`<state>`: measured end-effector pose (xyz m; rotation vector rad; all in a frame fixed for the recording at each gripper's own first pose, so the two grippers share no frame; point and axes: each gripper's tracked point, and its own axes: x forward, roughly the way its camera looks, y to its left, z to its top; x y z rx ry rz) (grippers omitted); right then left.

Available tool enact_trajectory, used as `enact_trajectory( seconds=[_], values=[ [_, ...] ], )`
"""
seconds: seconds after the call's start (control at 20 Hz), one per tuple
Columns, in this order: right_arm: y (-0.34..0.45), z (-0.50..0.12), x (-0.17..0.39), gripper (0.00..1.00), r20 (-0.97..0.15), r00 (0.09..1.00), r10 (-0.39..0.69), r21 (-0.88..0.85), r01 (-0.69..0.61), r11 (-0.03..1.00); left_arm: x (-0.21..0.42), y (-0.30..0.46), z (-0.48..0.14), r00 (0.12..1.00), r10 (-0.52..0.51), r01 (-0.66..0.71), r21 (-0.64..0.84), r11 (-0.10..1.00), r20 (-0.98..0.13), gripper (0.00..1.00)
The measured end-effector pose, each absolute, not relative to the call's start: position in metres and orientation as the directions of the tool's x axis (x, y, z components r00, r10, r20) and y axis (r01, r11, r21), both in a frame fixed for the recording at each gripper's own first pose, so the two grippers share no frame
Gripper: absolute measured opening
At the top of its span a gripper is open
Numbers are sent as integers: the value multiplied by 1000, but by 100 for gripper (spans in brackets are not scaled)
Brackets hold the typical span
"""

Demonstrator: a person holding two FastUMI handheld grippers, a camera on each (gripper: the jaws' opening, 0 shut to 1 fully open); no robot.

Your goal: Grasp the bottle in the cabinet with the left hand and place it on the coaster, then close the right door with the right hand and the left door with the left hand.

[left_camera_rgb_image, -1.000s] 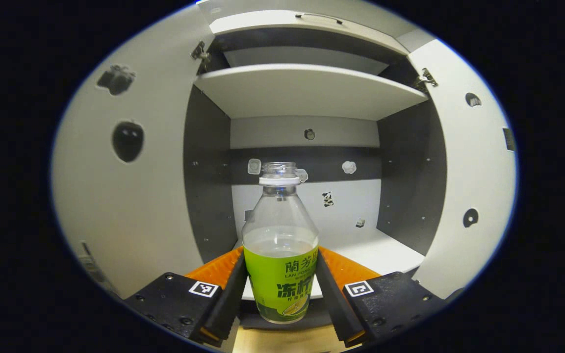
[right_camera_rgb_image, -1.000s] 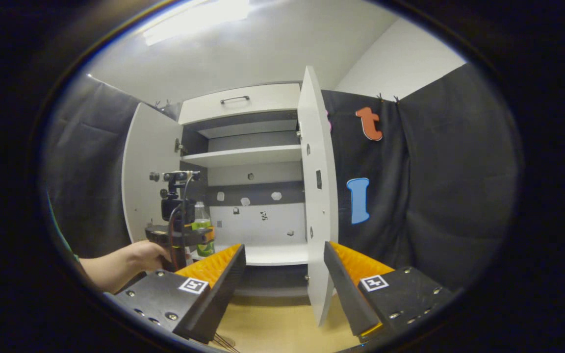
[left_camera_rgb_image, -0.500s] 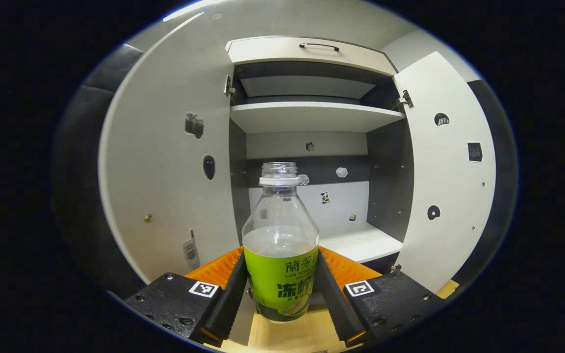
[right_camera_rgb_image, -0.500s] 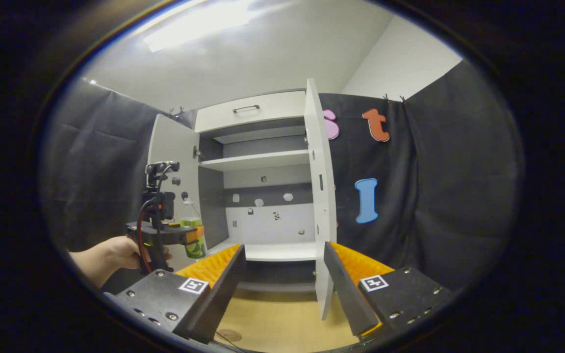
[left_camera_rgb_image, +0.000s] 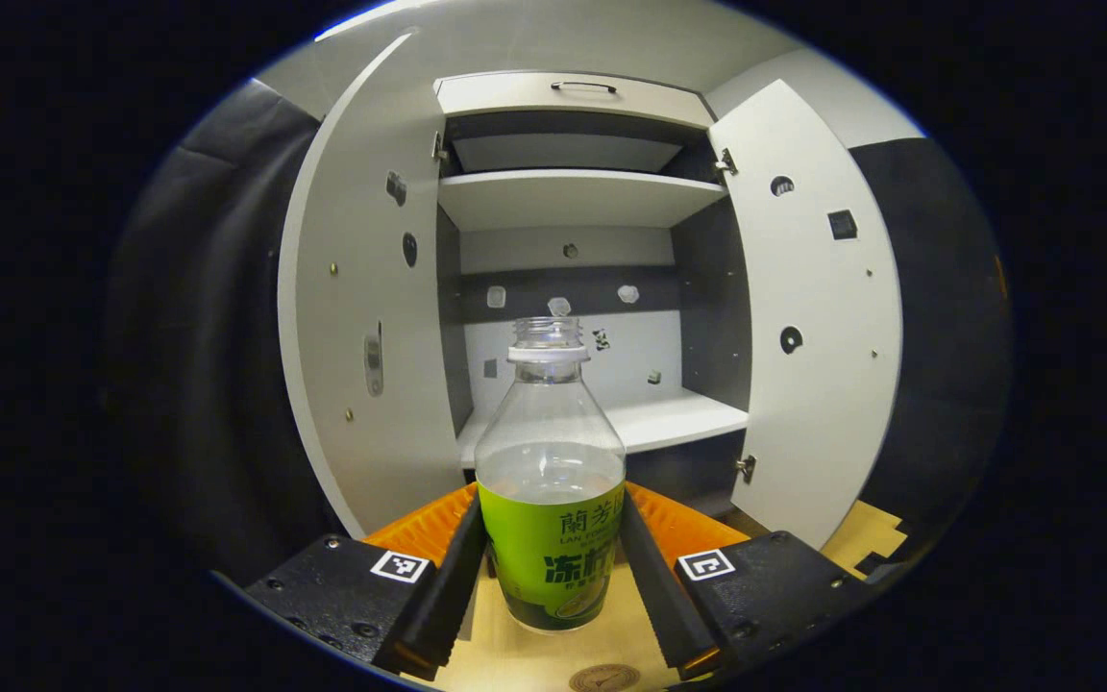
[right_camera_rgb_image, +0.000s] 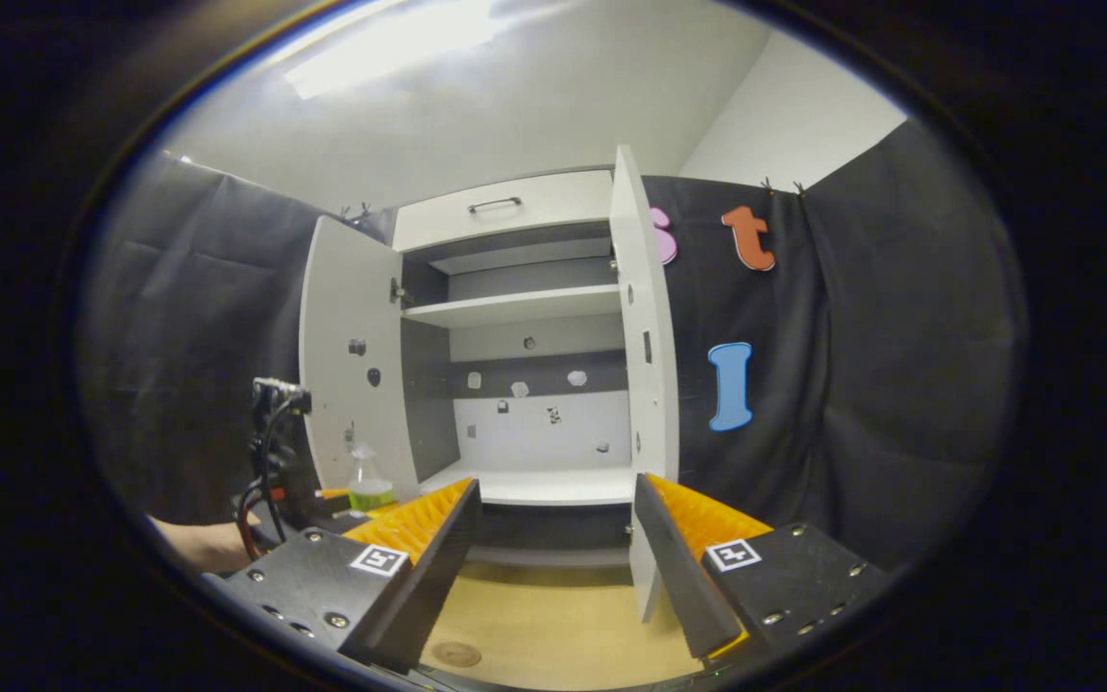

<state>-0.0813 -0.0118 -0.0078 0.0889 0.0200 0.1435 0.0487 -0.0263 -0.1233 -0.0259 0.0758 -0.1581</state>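
Note:
A clear, capless bottle (left_camera_rgb_image: pixel 551 481) with a green label is held upright over the wooden table, and my left gripper (left_camera_rgb_image: pixel 552 567) is shut on its labelled body. Just below it, at the bottom edge of the left gripper view, lies the round coaster (left_camera_rgb_image: pixel 603 679). In the right gripper view the same bottle (right_camera_rgb_image: pixel 367 485) shows low at the left with a hand behind it, and the coaster (right_camera_rgb_image: pixel 456 654) lies on the table. My right gripper (right_camera_rgb_image: pixel 553 538) stands open before the cabinet, holding nothing. Both doors are open: the left door (left_camera_rgb_image: pixel 361 317) and the right door (left_camera_rgb_image: pixel 808 317).
The white cabinet has an upper shelf (left_camera_rgb_image: pixel 573 192) and a lower shelf (left_camera_rgb_image: pixel 640 423), with a handled drawer front (left_camera_rgb_image: pixel 568 91) on top. Black cloth hangs on both sides. The wooden table (right_camera_rgb_image: pixel 553 634) lies in front of the cabinet.
My left gripper has drawn back out of the cabinet and lowered with the bottle; the coaster now shows beneath it. The right gripper has shifted only slightly.

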Motion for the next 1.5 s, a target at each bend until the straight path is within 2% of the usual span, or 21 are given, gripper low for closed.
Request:
enact_trajectory(
  seconds=[0.15,0.35,0.45,0.5,0.75,0.9,0.95,1.05,1.2,1.3,1.4,1.5],
  values=[
    [-9,-13,-64,97,-26,992,124,69,-122,990,38,-26,-165,984,-154,149,-63,987,-87,79],
    [-8,-16,-41,97,-36,994,106,81,-103,991,22,-40,-215,976,-203,198,-70,978,-84,77],
    [-13,-19,-32,97,-45,994,100,47,-98,994,14,-48,-246,967,-230,221,-88,971,-110,80],
    [-19,-21,-28,94,-48,995,85,31,-84,996,11,-52,-260,961,-247,237,-84,968,-124,79],
    [-38,-32,-12,97,-79,996,32,22,-31,999,7,-52,-315,952,-268,265,-41,963,-148,80],
    [-31,-38,-5,97,-98,995,22,36,-19,999,8,-60,-342,942,-293,292,-35,956,-162,77],
    [-27,-38,-3,95,-93,995,24,36,-21,999,7,-65,-352,934,-308,305,-43,951,-178,80],
    [-16,-48,1,97,-110,993,43,27,-40,999,0,-80,-369,910,-353,348,-61,935,-217,80],
    [-8,-59,4,97,-131,990,49,6,-49,999,-2,-88,-377,898,-385,383,-53,922,-212,79],
    [-6,-65,8,95,-139,989,52,9,-51,999,-2,-92,-387,887,-399,404,-27,914,-232,80],
    [-8,-70,11,97,-151,987,49,14,-47,999,-3,-91,-397,874,-406,423,8,906,-267,81],
    [-9,-69,12,97,-146,988,53,20,-50,999,-1,-82,-405,872,-385,409,17,912,-304,86]
  ],
)
